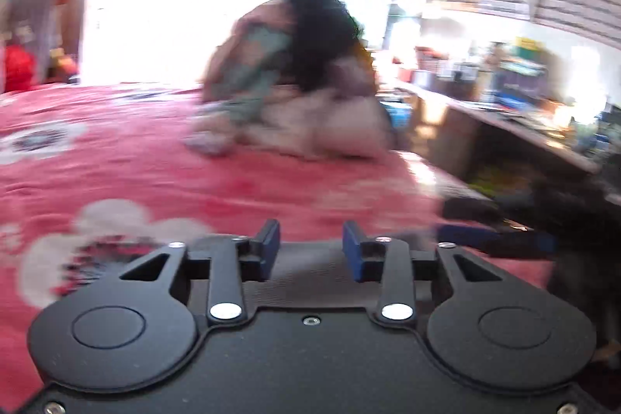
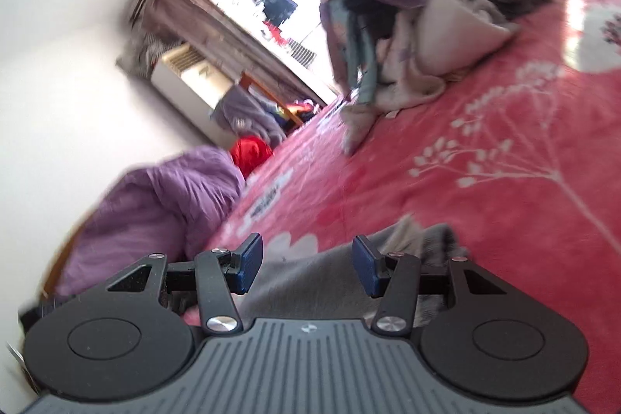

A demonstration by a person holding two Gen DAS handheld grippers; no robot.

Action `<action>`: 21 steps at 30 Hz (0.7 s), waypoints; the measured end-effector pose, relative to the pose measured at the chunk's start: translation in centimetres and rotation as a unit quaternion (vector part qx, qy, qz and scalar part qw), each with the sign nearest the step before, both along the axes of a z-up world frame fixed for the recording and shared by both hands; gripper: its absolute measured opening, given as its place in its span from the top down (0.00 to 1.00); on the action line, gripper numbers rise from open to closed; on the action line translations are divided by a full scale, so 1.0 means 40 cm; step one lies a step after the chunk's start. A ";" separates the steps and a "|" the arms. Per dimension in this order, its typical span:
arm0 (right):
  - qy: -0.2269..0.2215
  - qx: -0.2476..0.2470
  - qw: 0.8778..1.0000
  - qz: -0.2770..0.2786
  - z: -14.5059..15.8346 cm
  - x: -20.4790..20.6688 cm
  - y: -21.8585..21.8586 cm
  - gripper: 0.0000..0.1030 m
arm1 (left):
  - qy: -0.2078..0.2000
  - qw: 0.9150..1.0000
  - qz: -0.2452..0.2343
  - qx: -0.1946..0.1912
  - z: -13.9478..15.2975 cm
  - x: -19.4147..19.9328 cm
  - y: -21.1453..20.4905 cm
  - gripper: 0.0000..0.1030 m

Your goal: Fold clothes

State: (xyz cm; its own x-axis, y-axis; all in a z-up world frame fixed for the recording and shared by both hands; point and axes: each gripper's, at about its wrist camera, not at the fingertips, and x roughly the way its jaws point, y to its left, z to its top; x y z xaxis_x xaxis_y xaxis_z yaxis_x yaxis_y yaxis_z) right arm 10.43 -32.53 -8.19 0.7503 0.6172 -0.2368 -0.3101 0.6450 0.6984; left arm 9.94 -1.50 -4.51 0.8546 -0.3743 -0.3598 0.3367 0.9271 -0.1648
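Note:
A heap of unfolded clothes (image 1: 295, 84) in black, beige, teal and yellow sits at the far side of the pink flowered bedspread (image 1: 155, 173). My left gripper (image 1: 310, 247) hovers over the near part of the bed. It is open, with a gap between its blue pads and nothing in it. In the right wrist view the same heap (image 2: 407, 26) lies ahead. My right gripper (image 2: 306, 262) is open above a grey garment (image 2: 310, 286) that lies flat on the bedspread (image 2: 485, 142) under and between its fingers. The pads stand apart from the cloth.
A cluttered desk (image 1: 504, 119) runs along the bed's right edge. A dark blurred shape with a blue part (image 1: 493, 224) is low on the right. A purple quilt (image 2: 155, 204) and a red bundle (image 2: 250, 150) lie off the bed's left side, below a bright window.

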 end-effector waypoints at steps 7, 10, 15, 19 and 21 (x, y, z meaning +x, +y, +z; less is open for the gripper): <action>0.024 -0.260 0.965 -0.030 -0.050 0.020 0.137 0.93 | 0.033 0.987 0.000 0.159 -0.157 0.036 -0.127 0.86; 0.032 -0.250 0.967 -0.036 -0.049 0.010 0.113 0.93 | 0.032 0.988 0.000 0.152 -0.126 0.020 -0.128 0.85; -0.014 -0.212 0.976 -0.044 -0.015 -0.014 0.103 0.76 | 0.000 0.994 -0.009 0.105 -0.079 0.010 -0.112 0.85; -0.052 -0.222 0.973 -0.037 0.010 0.023 0.151 0.63 | 0.007 0.995 -0.036 0.091 -0.101 0.058 -0.149 0.85; -0.018 -0.250 0.967 -0.043 -0.023 0.056 0.159 0.63 | 0.037 0.991 -0.044 0.119 -0.145 0.083 -0.181 0.85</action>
